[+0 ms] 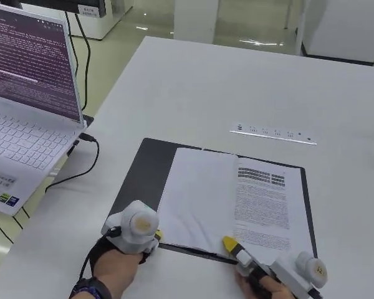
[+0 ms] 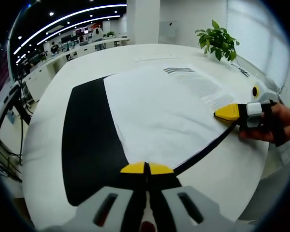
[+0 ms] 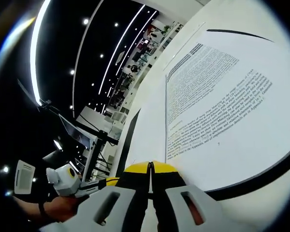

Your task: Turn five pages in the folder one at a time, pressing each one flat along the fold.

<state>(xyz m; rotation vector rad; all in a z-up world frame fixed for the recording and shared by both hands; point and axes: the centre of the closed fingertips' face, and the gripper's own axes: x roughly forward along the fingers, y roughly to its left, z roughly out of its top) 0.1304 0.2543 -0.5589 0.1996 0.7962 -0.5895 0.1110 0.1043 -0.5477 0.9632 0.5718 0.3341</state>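
we saw the folder [image 1: 143,174] open on the surface [image 1: 206,87], printed page [image 1: 265,199] on its right side. left hand-held gripper [image 2: 146,168] closed, empty, by the near cover edge, likely steadying it. right hand-held gripper [image 3: 150,166] closed, empty, at the page's bottom edge, likely to lift it next.

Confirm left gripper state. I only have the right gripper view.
Observer: The left gripper is shut, yellow tips at the near edge of the flat black folder.
Operator: Page opposite the printed white sheet?
Observer: A blank white sheet, lying open, slightly rippled.
Operator: Anything beyond the folder?
Observer: A long white power strip on the white table, apart from the folder.
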